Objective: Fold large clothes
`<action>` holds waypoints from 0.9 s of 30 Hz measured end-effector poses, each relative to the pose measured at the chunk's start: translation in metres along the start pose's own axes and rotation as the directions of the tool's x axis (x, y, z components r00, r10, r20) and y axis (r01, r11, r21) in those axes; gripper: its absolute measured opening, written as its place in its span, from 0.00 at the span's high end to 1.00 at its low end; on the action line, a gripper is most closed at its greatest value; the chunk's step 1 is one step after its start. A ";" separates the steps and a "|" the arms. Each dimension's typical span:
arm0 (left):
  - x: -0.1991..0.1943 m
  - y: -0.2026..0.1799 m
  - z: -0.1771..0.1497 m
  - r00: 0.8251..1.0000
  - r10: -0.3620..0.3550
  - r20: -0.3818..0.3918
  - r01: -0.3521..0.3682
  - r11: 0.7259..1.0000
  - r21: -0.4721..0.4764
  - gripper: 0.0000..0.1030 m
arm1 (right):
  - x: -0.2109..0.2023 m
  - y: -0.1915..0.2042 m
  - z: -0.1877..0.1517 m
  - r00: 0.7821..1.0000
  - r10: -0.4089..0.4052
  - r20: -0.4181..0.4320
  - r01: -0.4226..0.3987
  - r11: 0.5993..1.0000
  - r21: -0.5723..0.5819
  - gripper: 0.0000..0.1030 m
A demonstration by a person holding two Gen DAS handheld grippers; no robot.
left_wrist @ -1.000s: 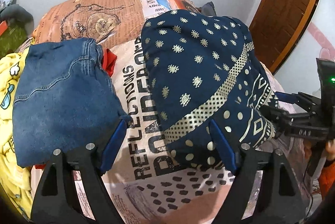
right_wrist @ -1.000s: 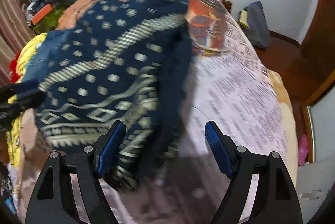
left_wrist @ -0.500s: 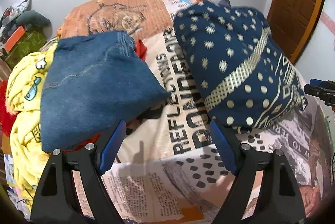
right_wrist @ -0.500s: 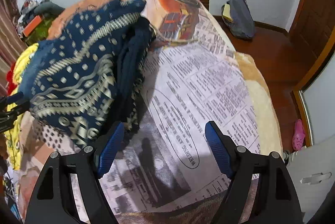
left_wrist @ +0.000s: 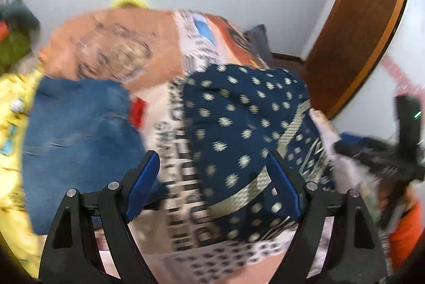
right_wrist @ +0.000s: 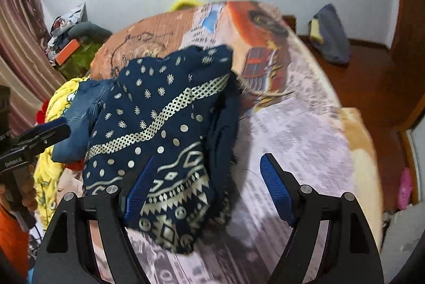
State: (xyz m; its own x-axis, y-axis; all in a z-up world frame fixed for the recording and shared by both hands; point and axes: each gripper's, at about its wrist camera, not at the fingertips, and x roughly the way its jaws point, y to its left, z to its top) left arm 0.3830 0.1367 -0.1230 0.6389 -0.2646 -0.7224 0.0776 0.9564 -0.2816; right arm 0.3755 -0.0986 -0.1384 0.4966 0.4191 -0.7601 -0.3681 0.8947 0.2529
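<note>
**Reviewer:** Quick status. Where's the garment, and what are your tongs doing?

**Me:** I'm looking at the navy patterned cloth, lying roughly folded in a bundle on the newspaper-print bedspread. My left gripper is hanging with its fingers spread apart, nothing between them. My right gripper is spread too; its left finger is overlapping the cloth's near edge, but I'm not clamping anything.

**Reviewer:** What's going wrong from here, if anything?

**Me:** I'm judging three risks. The bundle is looking lumpy, with a dark inner layer bulging out on its right side, so a pinch at the edge may be catching just the top layer and pulling the fold open. The cloth is sitting just beside the folded jeans, and in the right view seems to overlap them, so a drag could be disturbing that pile. And the left view is blurring, so I can't tell exactly where the near hem is lying.

**Reviewer:** Counts?

**Me:** I'm counting one navy cloth, one pair of jeans, one yellow cartoon-print fabric beside them, a red item peeking out by the jeans, one bedspread, two grippers.
</note>
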 end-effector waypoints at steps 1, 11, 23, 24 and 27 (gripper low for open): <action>0.009 0.002 0.002 1.000 -0.024 -0.019 0.024 0.999 -0.027 0.20 | 0.012 -0.001 0.003 1.000 0.017 -0.024 -0.016 1.000 0.014 0.26; 0.093 0.026 0.002 0.956 -0.248 -0.154 0.203 0.944 -0.261 0.19 | 0.073 -0.022 0.011 0.972 0.189 -0.136 -0.166 0.972 0.167 0.23; 0.126 0.027 0.012 0.934 -0.310 -0.176 0.237 0.909 -0.343 0.21 | 0.091 -0.031 0.014 0.924 0.355 -0.143 -0.307 0.911 0.274 0.27; 0.124 0.027 0.011 0.935 -0.309 -0.172 0.239 0.910 -0.340 0.25 | 0.090 -0.030 0.013 0.923 0.358 -0.143 -0.311 0.911 0.270 0.32; 0.116 0.024 0.012 0.941 -0.296 -0.164 0.236 0.920 -0.312 0.38 | 0.083 -0.025 0.014 0.923 0.358 -0.143 -0.315 0.914 0.254 0.48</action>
State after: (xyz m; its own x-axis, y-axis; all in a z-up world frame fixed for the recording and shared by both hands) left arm 0.4681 0.1303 -0.2057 0.4528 -0.5526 -0.6997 -0.0169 0.7793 -0.6264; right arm 0.4367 -0.0839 -0.1990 0.2144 0.6850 -0.6963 -0.2930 0.7252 0.6231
